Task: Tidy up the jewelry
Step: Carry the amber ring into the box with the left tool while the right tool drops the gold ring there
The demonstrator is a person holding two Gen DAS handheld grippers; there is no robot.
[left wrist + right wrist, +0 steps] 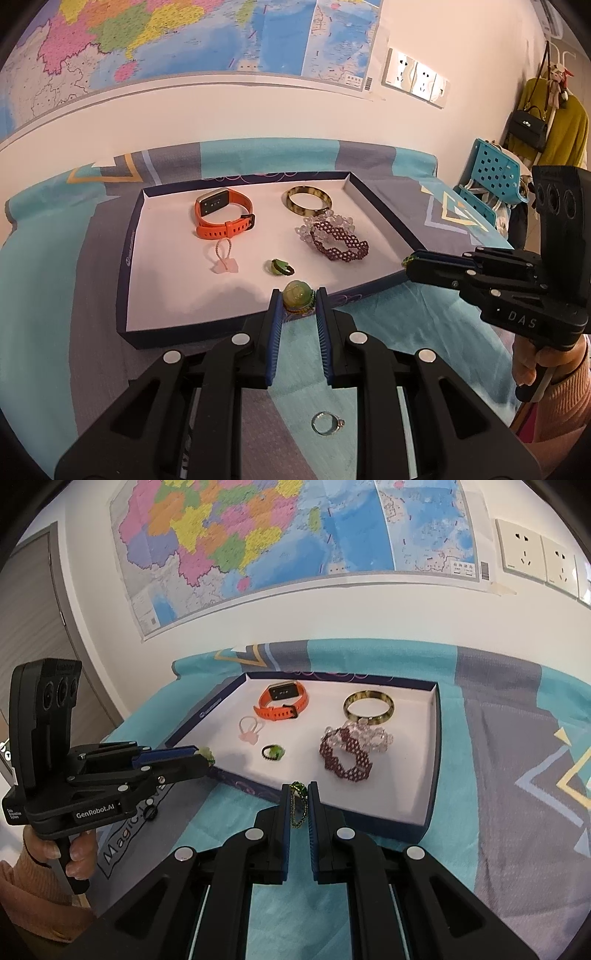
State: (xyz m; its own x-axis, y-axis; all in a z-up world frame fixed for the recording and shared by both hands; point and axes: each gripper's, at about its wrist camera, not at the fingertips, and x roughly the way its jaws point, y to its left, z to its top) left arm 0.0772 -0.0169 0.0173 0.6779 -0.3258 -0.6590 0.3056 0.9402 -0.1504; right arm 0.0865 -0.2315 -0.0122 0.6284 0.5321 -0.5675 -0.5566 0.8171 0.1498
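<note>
A dark blue tray (127,236) with a white floor lies on the bed; it also shows in the right wrist view (436,738). In it lie an orange watch (223,216), a tortoiseshell bangle (308,201), a maroon beaded bracelet (341,245), a clear bead bracelet (332,223), a pink hair tie (223,260) and a green ring (281,267). My left gripper (298,301) is shut on a pale green round ornament (297,293) over the tray's near edge. My right gripper (298,799) is shut on a green beaded piece (298,805) at the tray's near rim. A silver ring (327,422) lies on the cover below my left gripper.
The bed has a teal and grey patterned cover (55,295). A wall with a map (258,535) and sockets (535,554) stands behind. A blue perforated chair (491,173) and hanging clothes with a black bag (528,125) are at the right.
</note>
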